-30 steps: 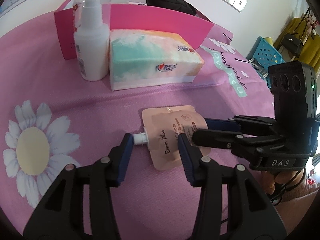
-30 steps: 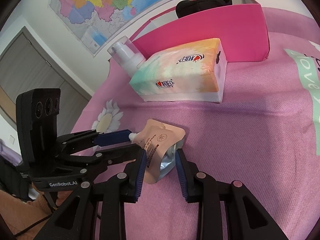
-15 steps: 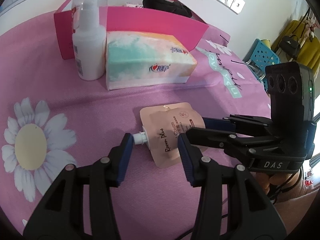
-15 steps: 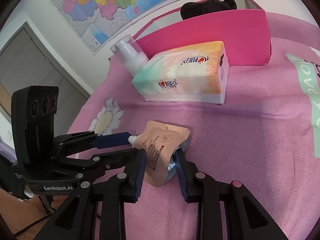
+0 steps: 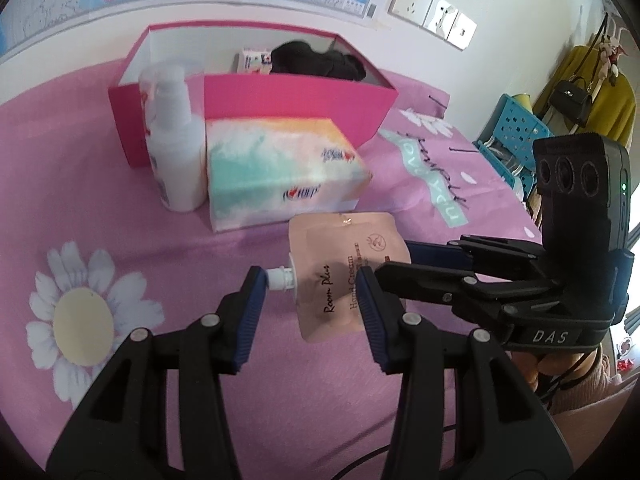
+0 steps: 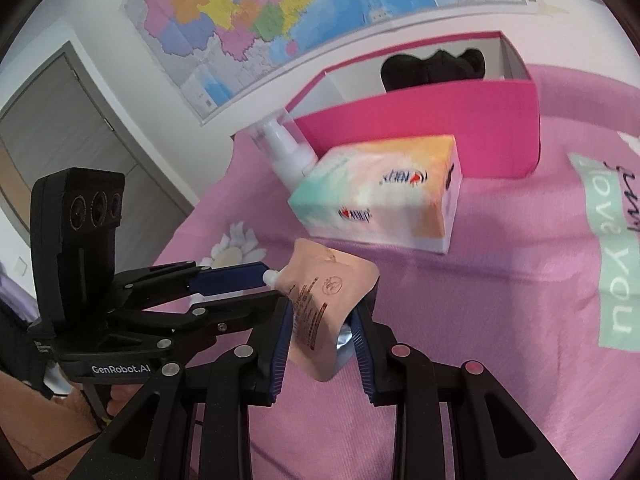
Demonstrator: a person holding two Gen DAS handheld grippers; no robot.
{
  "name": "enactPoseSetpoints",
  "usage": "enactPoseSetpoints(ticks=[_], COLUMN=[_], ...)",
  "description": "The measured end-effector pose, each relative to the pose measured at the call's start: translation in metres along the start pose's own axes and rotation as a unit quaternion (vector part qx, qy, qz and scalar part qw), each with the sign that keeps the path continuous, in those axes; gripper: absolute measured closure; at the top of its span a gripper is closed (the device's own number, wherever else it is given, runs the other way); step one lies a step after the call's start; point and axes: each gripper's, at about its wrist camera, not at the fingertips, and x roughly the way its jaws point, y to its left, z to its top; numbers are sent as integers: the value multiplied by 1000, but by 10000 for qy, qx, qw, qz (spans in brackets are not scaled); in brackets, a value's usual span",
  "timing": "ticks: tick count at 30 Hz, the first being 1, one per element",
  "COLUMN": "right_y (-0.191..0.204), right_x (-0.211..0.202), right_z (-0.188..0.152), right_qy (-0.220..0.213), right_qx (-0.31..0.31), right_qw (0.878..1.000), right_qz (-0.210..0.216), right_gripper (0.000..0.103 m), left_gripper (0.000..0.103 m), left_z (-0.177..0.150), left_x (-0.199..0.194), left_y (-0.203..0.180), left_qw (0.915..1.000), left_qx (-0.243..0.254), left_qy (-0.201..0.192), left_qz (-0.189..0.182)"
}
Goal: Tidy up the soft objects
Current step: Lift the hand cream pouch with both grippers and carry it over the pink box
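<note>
— Count first: one pouch (image 5: 344, 256), lifted clear of the pink cover (image 6: 500, 320). One tissue pack (image 5: 276, 168) at its 11 o'clock. One pump bottle (image 5: 176, 160) touching the pack at 9 o'clock. One pink box (image 5: 296, 96) at 12 o'clock, with one black soft item (image 5: 316, 62) inside.

— And the writing?

— "Room Plus Hand Cream" on the pouch, "DAS" and "GenRobot.AI" on the gripper bodies, "love you" on the cover. Pack logo too blurred.

— Jaws?

— Right gripper (image 6: 322, 316) clenched on the pouch's lower edge. Left gripper (image 5: 310, 286) spread wide, one finger touching the white spout cap. Gripping or not, cannot tell.
</note>
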Motion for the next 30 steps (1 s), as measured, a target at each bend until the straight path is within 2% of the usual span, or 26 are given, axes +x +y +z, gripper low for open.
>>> enactPoseSetpoints(ticks=[16, 30], right_y=[14, 21], right_x=[-22, -28], right_z=[37, 60], right_qy=[-515, -745], right_qx=[-481, -714], right_qw=[9975, 9946], right_qz=[-89, -57], right_gripper=[73, 73], left_gripper=[55, 55], left_z=[26, 48], left_x=[-14, -19], left_y=[-3, 2], left_qw=[9994, 9984], left_qx=[26, 90], left_qy=[-335, -554], left_qz=[-11, 118])
